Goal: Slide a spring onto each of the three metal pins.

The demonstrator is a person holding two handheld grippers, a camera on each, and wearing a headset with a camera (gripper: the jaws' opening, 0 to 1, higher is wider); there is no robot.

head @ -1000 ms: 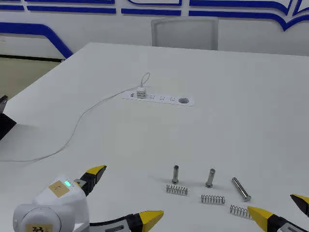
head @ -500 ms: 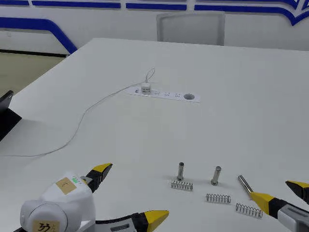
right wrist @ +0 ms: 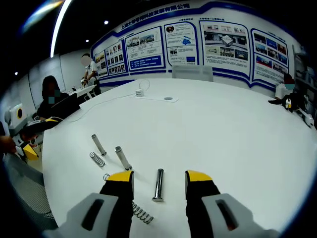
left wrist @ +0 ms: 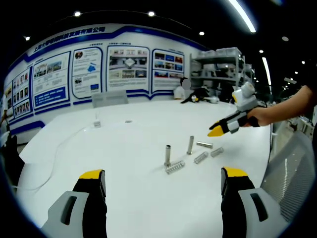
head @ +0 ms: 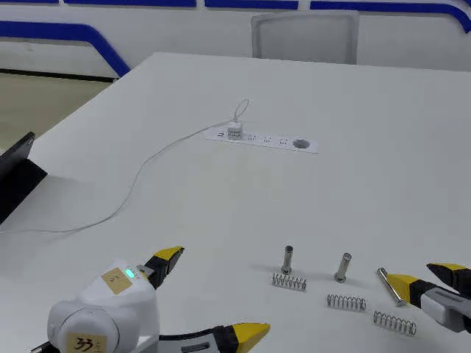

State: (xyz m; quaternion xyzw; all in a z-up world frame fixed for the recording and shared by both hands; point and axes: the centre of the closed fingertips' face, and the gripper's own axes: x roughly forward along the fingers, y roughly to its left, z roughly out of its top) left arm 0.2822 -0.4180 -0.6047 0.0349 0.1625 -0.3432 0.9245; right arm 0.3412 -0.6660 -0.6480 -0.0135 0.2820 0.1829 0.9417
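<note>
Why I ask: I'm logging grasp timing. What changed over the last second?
The right gripper moved forward to the lying pin; its open jaws now frame it in the right gripper view, with nothing gripped. The left gripper stayed open and low; the two standing pins and three springs are where they were.

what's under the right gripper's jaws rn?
The lying pin on the table, between the right gripper's open jaws. A spring lies beside it, partly hidden behind one jaw.

Three pins (head: pixel 287 260), seemingly bare, springs (head: pixel 289 281) lying beside
</note>
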